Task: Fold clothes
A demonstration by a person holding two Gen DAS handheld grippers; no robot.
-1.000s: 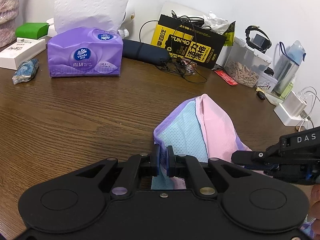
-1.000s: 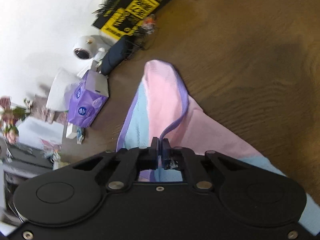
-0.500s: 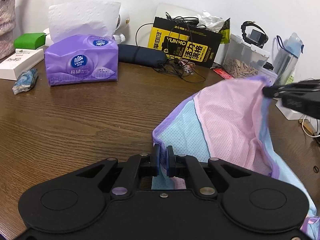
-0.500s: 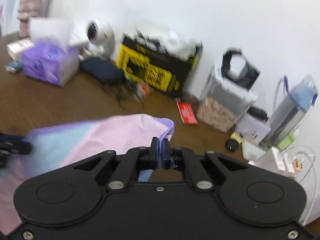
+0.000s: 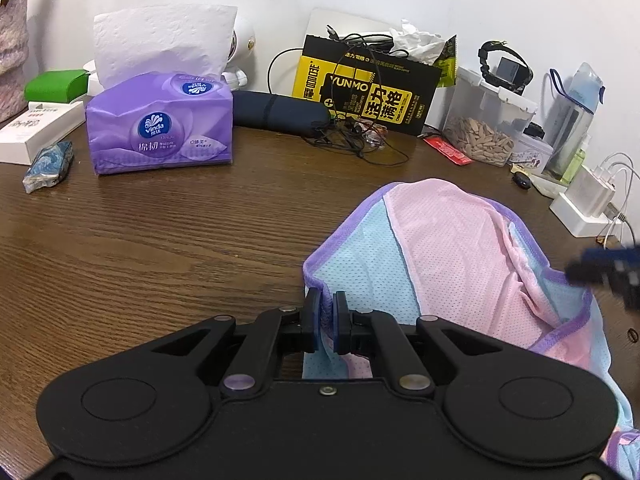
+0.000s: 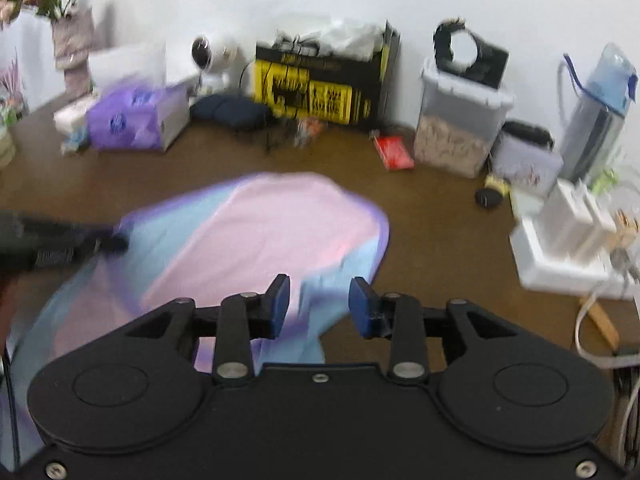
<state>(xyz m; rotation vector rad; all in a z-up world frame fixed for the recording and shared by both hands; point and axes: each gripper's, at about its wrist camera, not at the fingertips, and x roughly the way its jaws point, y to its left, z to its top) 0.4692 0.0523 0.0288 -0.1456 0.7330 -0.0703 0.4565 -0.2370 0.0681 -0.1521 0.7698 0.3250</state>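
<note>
Your left gripper (image 5: 325, 322) is clamped on the purple-trimmed edge of the garment (image 5: 448, 248), which lies folded over on the wooden table (image 5: 160, 248). Your right gripper (image 6: 318, 306) is opening above it; through the blur, nothing seems pinched between its pads.

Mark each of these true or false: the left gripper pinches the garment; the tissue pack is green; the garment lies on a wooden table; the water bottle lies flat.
1. The left gripper pinches the garment. True.
2. The tissue pack is green. False: it is purple.
3. The garment lies on a wooden table. True.
4. The water bottle lies flat. False: it stands upright by the wall.
</note>
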